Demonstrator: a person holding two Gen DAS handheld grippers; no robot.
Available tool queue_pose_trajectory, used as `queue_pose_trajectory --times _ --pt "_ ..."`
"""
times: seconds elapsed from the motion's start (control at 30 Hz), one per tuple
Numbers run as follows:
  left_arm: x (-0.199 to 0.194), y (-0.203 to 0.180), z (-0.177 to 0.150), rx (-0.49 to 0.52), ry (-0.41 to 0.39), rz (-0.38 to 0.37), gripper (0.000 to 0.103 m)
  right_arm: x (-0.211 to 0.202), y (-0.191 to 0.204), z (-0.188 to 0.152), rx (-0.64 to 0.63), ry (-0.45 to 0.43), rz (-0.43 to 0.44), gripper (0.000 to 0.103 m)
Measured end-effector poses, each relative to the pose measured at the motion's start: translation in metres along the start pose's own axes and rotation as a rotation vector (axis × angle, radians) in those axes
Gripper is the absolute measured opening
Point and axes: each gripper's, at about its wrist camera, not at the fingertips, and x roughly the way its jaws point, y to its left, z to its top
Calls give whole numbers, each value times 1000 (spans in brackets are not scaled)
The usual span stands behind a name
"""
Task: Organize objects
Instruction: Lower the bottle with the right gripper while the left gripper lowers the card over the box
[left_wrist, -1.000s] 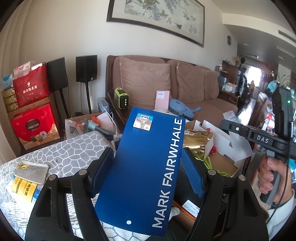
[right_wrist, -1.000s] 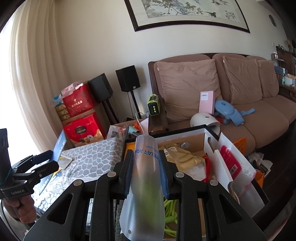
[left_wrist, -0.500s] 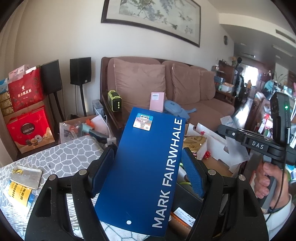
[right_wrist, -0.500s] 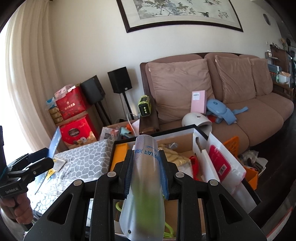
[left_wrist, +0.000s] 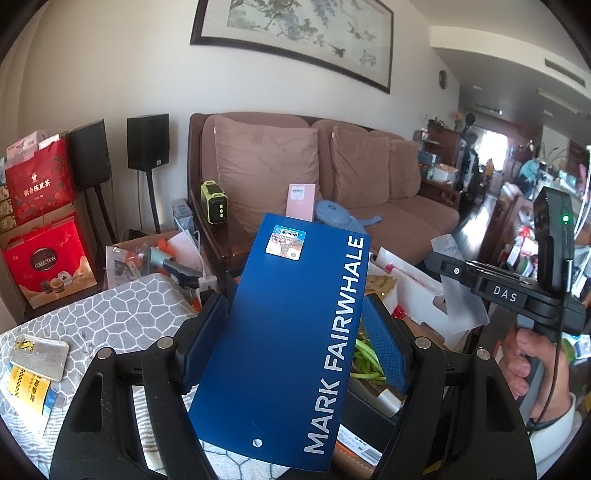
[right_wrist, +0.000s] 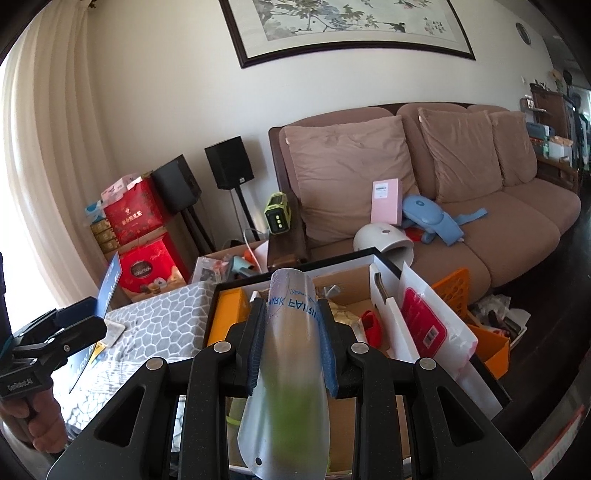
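Fingers of the left gripper (left_wrist: 295, 343) were clamped on a blue card (left_wrist: 291, 332) printed MARK FAIRWHALE, held tilted above a grey patterned worktop (left_wrist: 122, 317). A frosted plastic sleeve (right_wrist: 288, 369) was pinched between the fingers of the right gripper (right_wrist: 291, 347), over an open cardboard box (right_wrist: 354, 273) of clutter. A brown sofa (right_wrist: 480, 206) stood behind, with a pink box (right_wrist: 386, 201) leaning on a cushion.
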Motion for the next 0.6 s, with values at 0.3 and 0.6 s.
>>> queue_pose_trajectory --times 0.3,0.6 --pt "7 -8 3 -4 17 1 72 -3 -12 1 30 -1 -9 26" --pt "9 -13 5 -11 21 -9 72 -4 -19 2 43 -1 -19 26"
